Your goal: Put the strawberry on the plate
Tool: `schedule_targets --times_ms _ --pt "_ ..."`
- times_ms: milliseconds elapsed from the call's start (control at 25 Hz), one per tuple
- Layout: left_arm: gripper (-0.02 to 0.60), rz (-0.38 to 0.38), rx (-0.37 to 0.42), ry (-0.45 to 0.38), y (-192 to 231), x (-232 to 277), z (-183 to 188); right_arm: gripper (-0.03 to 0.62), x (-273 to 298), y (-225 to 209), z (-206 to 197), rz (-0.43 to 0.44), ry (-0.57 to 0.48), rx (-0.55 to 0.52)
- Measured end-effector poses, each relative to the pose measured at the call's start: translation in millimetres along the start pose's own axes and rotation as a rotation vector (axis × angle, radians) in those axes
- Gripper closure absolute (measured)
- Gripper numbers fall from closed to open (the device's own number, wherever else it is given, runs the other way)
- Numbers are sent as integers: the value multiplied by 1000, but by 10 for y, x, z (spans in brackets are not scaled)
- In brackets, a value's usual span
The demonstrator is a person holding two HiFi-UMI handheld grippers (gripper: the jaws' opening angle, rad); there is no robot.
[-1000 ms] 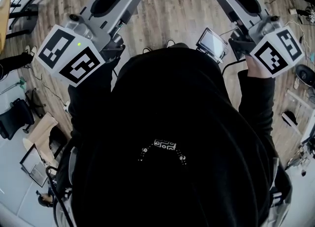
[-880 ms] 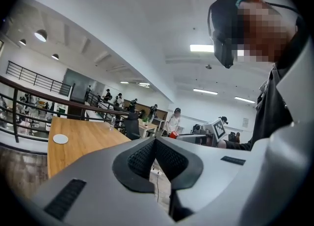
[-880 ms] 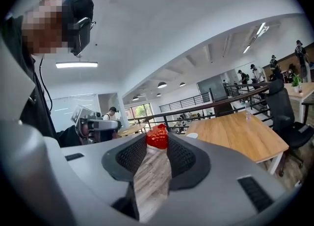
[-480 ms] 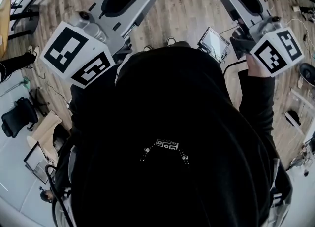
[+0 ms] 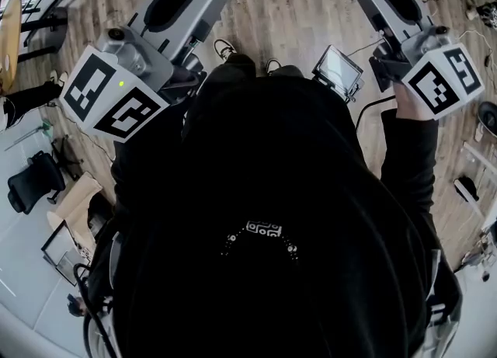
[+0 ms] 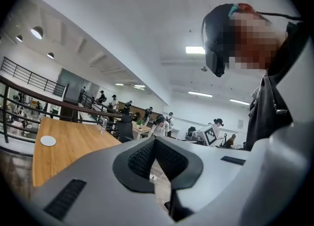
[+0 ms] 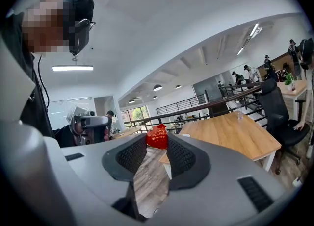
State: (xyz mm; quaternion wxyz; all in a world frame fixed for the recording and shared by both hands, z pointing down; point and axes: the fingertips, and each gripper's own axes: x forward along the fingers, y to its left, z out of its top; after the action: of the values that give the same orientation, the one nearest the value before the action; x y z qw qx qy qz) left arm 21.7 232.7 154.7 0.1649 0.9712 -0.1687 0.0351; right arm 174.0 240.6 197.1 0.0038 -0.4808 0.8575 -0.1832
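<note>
One strawberry (image 7: 157, 135): red, pinched at the very tips of your right tongs (image 7: 157, 143).
Right tongs: clamped on the strawberry, pads pressing it from both sides.
Left tongs (image 6: 155, 140): closed, tips meeting, nothing between them.
Strawberry's place: up in the air over the plank floor (image 5: 287, 15), resting on no surface. In the head view it shows as a red spot at the top edge.
Dish: a small white round dish (image 6: 48, 140) lies flat on a wooden surface (image 6: 73, 147), near that surface's left edge in the left gripper view. Its top looks plain white.
Dish and strawberry: well apart.
Your body: a black hooded top (image 5: 272, 217) fills the middle of the head view, with a small screen (image 5: 337, 69) just inside your right forearm.
</note>
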Motion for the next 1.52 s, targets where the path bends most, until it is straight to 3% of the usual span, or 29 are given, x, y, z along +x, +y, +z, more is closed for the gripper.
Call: schedule_targets --times_ms 240,560,840,1040,1240,1520 --pt "581 20 63 92 17 175 -158 453 -92 11 60 -26 -14 -32" --pt "581 -86 79 81 25 336 -58 453 -195 -55 43 -93 -28 -5" --pt "581 -99 68 76 181 411 -8 453 -65 -109 89 -97 -46 0" --pt "581 -72 33 58 461 323 50 453 256 -62 151 -63 -23 -15" --pt "581 18 -34 -44 820 253 103 453 614 -29 104 -9 11 -26" --pt "581 56 -37 -64 1253 128 248 454 1154 6 240 49 58 -55"
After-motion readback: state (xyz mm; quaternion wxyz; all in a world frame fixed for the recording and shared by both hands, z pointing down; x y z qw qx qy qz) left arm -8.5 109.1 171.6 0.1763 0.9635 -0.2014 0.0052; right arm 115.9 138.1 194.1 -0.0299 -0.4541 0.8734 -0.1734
